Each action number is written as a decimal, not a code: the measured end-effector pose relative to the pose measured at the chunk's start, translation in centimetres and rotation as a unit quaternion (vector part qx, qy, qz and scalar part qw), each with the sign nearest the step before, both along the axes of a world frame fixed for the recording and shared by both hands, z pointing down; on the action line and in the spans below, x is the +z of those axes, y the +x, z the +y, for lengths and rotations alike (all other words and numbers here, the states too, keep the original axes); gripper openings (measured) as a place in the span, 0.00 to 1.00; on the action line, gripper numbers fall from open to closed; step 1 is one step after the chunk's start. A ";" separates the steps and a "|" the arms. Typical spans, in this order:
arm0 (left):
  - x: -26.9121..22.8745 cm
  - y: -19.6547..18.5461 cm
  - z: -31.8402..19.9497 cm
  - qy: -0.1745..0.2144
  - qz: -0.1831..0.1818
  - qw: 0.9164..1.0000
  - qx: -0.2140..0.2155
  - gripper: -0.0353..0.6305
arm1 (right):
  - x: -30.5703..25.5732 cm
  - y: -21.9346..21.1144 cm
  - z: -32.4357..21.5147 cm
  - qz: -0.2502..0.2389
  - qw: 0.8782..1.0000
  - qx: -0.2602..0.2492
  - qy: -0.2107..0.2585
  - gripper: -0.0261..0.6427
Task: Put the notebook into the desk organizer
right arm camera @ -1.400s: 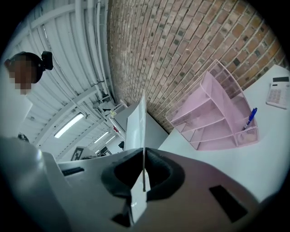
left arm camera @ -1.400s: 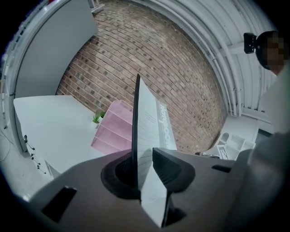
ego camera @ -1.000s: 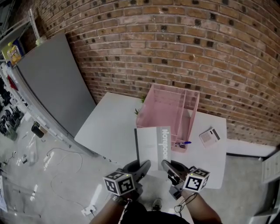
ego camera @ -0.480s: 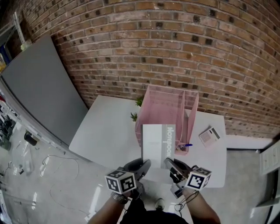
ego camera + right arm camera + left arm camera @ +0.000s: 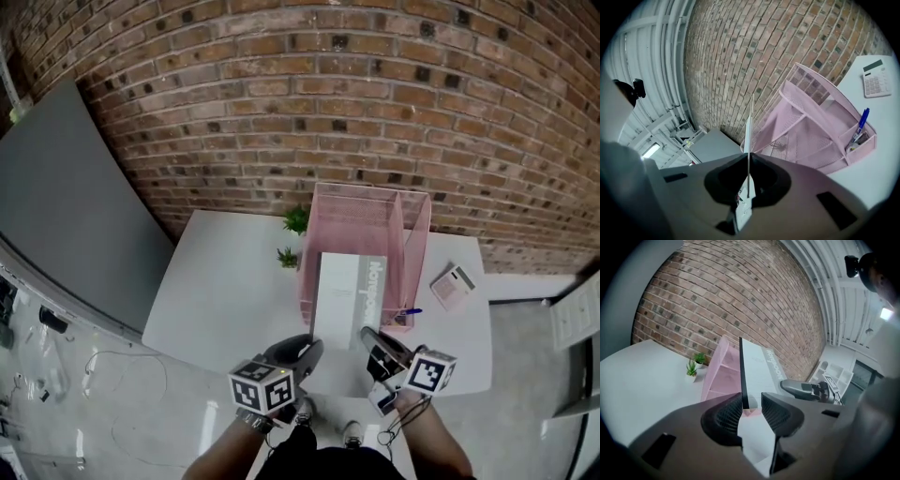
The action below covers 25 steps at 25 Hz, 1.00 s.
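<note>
Two claws are sharing the notebook (image 5: 349, 295) between them, each taking a near corner at the lower middle of the head view. The left claw (image 5: 302, 349) is gripping the thicker, dark-edged side. Its jaws are standing fairly wide, with the pads seeming to press on both faces of the book. The right claw (image 5: 375, 339) is pinching the opposite side, its jaws pressed almost together on what is showing as a thin edge in its own view. The notebook is hanging clear of the white worktop (image 5: 225, 272) and reaching straight ahead of both claws, its long axis running up the frame away from the person, its grey title strip lying on the right. Its far end is overlapping the wide left compartment of the pink mesh desk organizer (image 5: 361, 211) in the middle of the frame; whether that end is already inside the mesh walls or only above them I cannot tell. Both hands are sitting side by side, about equally near, forearms coming in from the bottom edge with the marker cubes facing up. A blue pen (image 5: 410, 312) is resting in the organizer's small front pocket on the right, and a calculator (image 5: 453, 284) is lying further right, well apart. As a judgement, the coming move is calling for keeping the long axis lined up with that left compartment.
</note>
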<state>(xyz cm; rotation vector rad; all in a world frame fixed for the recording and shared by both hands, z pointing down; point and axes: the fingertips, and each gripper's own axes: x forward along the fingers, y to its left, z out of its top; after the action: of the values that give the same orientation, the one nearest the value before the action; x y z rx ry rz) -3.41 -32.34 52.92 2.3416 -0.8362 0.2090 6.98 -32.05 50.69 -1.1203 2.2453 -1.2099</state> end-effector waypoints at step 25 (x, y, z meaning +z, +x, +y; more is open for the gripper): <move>0.5 -2.1 -3.9 0.164 -0.134 0.974 0.077 0.29 | 0.8 -1.4 -5.3 -0.039 0.996 0.050 -0.063 0.06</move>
<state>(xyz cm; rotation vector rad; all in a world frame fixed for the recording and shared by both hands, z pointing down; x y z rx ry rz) -5.53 -36.26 53.38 2.7332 -0.8694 0.4941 5.62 -37.30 51.44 -1.1951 2.0544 -1.3453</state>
